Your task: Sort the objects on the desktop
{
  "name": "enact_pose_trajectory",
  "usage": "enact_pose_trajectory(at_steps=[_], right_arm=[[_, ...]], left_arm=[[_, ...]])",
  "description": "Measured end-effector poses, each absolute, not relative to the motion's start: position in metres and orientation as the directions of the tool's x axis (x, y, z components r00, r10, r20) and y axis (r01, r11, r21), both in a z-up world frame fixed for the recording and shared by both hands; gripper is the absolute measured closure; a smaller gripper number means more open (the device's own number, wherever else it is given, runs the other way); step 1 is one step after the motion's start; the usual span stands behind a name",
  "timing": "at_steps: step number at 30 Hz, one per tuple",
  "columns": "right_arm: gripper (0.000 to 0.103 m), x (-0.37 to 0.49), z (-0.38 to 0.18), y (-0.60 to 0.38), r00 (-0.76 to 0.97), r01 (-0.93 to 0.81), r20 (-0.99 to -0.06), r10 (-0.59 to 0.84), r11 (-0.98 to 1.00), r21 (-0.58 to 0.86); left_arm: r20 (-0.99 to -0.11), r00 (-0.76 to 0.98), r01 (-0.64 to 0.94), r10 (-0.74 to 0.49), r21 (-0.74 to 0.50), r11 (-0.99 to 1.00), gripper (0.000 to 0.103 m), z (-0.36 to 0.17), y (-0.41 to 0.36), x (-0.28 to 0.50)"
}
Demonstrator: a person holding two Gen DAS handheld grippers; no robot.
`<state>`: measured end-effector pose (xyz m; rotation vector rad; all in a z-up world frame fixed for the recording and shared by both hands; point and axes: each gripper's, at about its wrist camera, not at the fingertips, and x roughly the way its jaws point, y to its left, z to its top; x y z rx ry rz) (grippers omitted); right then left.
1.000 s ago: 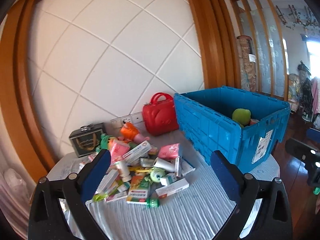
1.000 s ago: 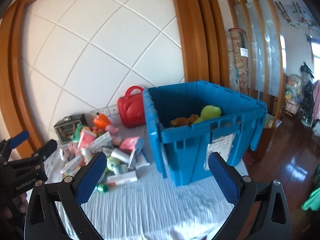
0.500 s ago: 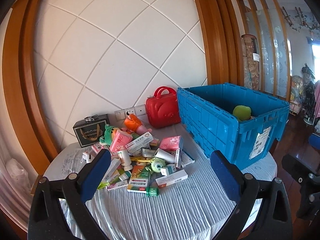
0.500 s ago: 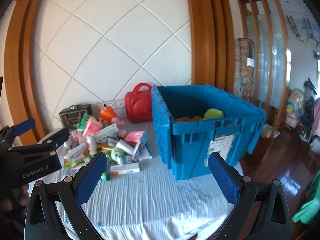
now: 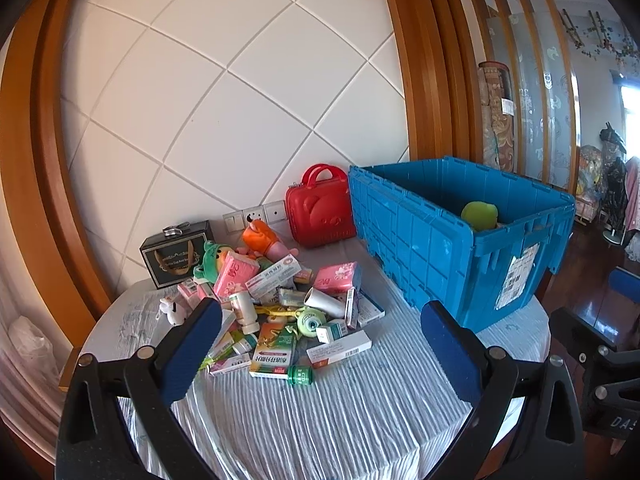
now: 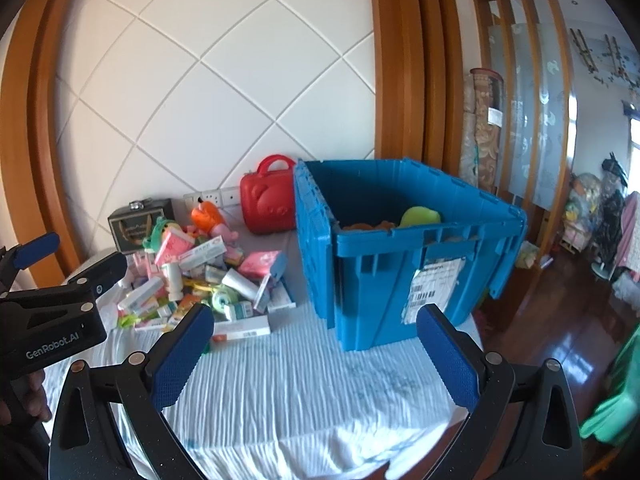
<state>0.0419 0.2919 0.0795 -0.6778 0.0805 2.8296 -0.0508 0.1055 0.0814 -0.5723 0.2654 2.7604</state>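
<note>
The blue crate (image 5: pixel 460 240) is sitting on the worktop (image 5: pixel 340 408) holding a green plush (image 5: pixel 479 216) and something orange, partly hidden. The pile of boxes and toys (image 5: pixel 276 300) is lying just left of it, ahead of the left gripper (image 5: pixel 322 354) and well left of the right gripper (image 6: pixel 314 358). Both are gaping wide, holding nothing. Compared with a second ago, both cameras are sitting farther back, showing more worktop

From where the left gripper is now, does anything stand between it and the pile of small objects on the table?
Nothing visible does. The left gripper is open and hangs above the near cloth, and only bare tablecloth lies before the pile. The blue crate stands to the right, off that path.
</note>
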Motion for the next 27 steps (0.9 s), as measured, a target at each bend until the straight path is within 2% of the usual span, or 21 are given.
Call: enact_pose_trajectory(at_steps=[18,27], right_arm=[[0.000,0.015,0.072,0.268,-0.870,-0.139,-0.479,0.121,-0.990,0.002],[0.000,0.012,0.072,0.267,-0.873,-0.120,-0.478,0.102,-0.993,0.008]], left_arm=[[-0.432,-0.881,-0.262,0.192,0.108,-0.959,0.002,0.076,0.079,-0.070],[-0.381,-0.912,-0.195,0.150,0.081,-0.977,0.002,0.084,0.069,-0.067]])
